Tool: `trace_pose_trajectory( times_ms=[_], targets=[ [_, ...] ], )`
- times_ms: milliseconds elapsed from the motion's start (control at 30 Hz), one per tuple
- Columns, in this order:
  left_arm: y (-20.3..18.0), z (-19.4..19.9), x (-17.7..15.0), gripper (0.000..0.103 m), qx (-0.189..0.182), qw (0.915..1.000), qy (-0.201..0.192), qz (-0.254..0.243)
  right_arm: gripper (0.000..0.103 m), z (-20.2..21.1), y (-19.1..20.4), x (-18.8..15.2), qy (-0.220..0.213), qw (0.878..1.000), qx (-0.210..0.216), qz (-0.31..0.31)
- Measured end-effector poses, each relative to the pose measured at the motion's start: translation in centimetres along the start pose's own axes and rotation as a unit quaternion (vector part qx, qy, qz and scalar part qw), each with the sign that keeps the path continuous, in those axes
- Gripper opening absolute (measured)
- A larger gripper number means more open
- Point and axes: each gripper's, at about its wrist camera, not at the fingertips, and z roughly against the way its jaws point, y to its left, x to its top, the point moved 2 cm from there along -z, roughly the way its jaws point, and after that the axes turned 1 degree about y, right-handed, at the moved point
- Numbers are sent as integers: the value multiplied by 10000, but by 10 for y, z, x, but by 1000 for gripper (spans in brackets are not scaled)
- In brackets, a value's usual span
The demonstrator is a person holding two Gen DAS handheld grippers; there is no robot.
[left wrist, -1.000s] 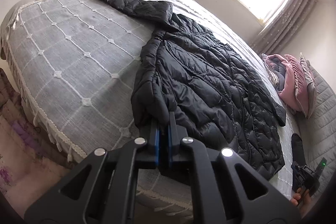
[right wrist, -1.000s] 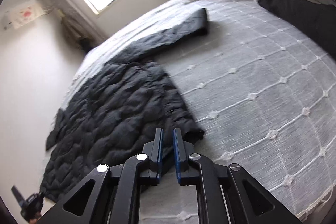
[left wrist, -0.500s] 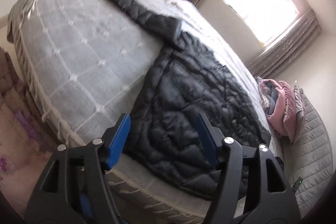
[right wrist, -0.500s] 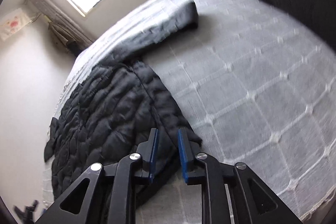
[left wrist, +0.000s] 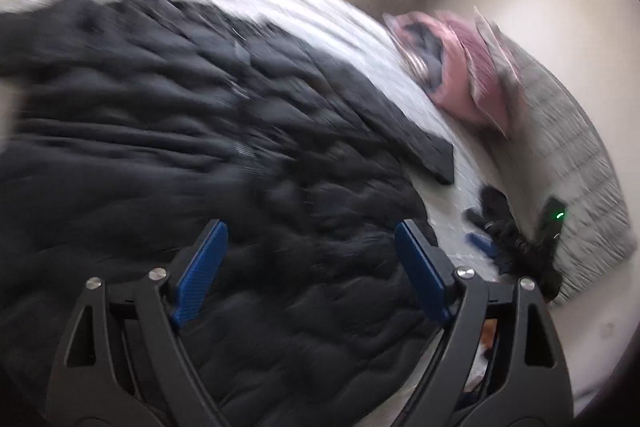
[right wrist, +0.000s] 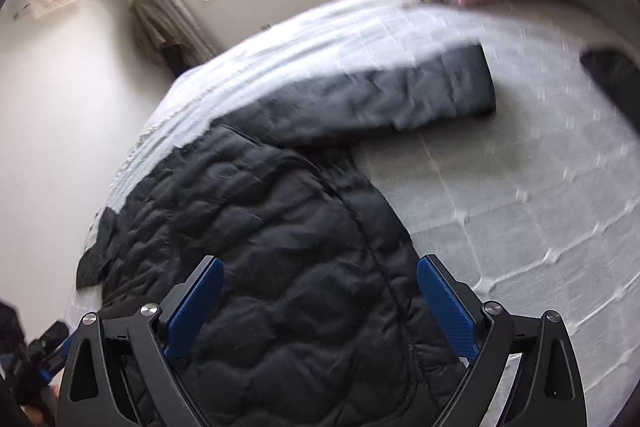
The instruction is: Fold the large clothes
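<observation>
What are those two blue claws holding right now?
Nothing. The left gripper and the right gripper are both wide open above the black jacket.

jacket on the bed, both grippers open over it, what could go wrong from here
1. The black puffer jacket is thick and quilted; with both the left gripper and right gripper open and holding nothing, a shallow pinch may catch only the top layer.
2. The sleeve lies stretched across the bedspread; folding the body first could leave it trailing.
3. The left wrist view is blurred, so aiming may be off.
</observation>
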Motion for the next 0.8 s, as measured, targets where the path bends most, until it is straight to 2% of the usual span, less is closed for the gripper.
trace_pose_trajectory(
  times_ms=[100, 200, 300, 400, 500, 567, 700, 800],
  targets=[
    [-7, -51, 17, 86, 172, 9996, 224, 17, 98, -15, -22, -12, 614, 9973, 120, -374],
    [-14, -85, 32, 86, 358, 9988, 197, -273, 98, 0, -29, -13, 455, 9986, 77, -242],
    [-9, -114, 45, 86, 593, 9979, 80, -232, 98, 14, -36, -15, 310, 9993, -222, -61],
    [-4, -132, 42, 86, 167, 9998, 49, -3, 98, 22, -44, -16, 367, 9988, 9, -335],
    [-27, -131, 31, 85, -202, 9981, -66, -574, 98, 31, -49, -17, 325, 9970, 366, -597],
    [-39, -126, 24, 82, -345, 9956, -100, -861, 98, 36, -49, -17, 240, 9971, 405, -600],
    [-61, -115, 7, 82, -918, 9892, -46, -1145, 98, 37, -54, -18, 232, 9962, 404, -733],
    [-70, -105, -6, 82, -1137, 9845, 21, -1336, 98, 38, -68, -19, 237, 9929, 495, -1051]
  ],
)
